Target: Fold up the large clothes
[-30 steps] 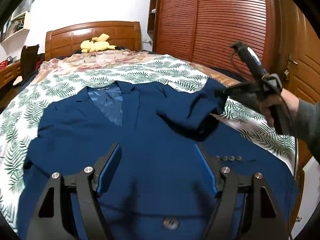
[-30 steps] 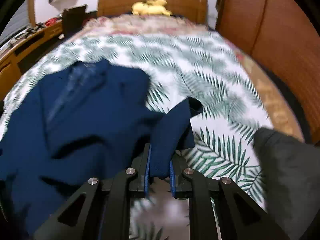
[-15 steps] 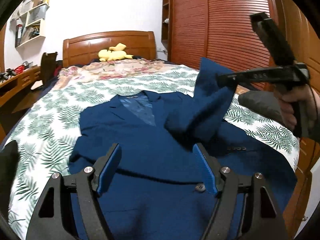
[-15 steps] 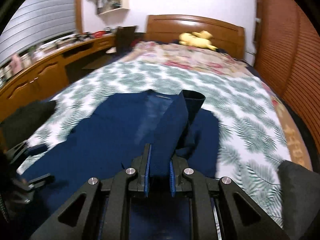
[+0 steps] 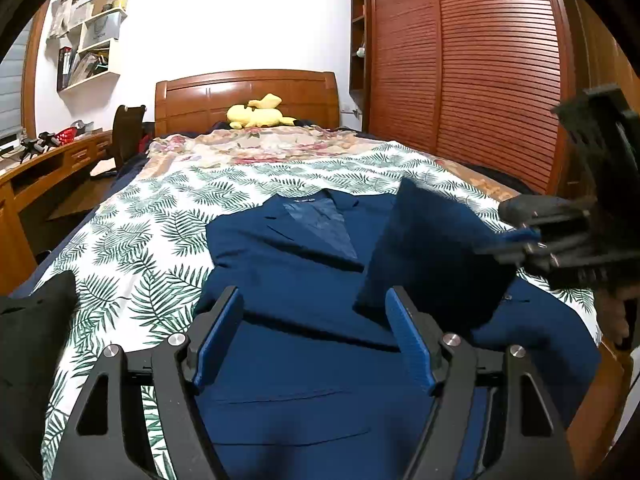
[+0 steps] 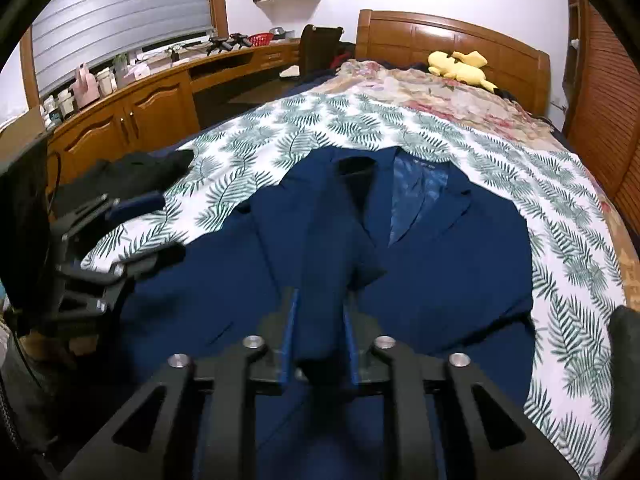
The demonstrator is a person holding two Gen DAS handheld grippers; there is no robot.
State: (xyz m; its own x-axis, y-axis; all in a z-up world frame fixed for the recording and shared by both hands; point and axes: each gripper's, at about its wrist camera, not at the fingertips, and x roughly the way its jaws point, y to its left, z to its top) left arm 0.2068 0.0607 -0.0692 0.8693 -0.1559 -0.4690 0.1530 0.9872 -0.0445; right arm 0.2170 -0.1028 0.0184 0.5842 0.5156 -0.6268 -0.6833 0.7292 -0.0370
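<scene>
**Sleeve fold-in under way**

The navy blazer [image 6: 420, 272] is laid face-up on the bed [image 6: 560, 216], collar toward the headboard [image 6: 448, 36]. The right claw [image 6: 318, 336] is clamped on the blazer's sleeve [image 6: 332, 248], which is held lifted above the blazer's front, probably so it can be laid across the chest without dragging. The left claw [image 5: 316, 340] is held wide open and empty over the blazer's lower front, likely kept ready to pin or smooth the cloth.
</scene>
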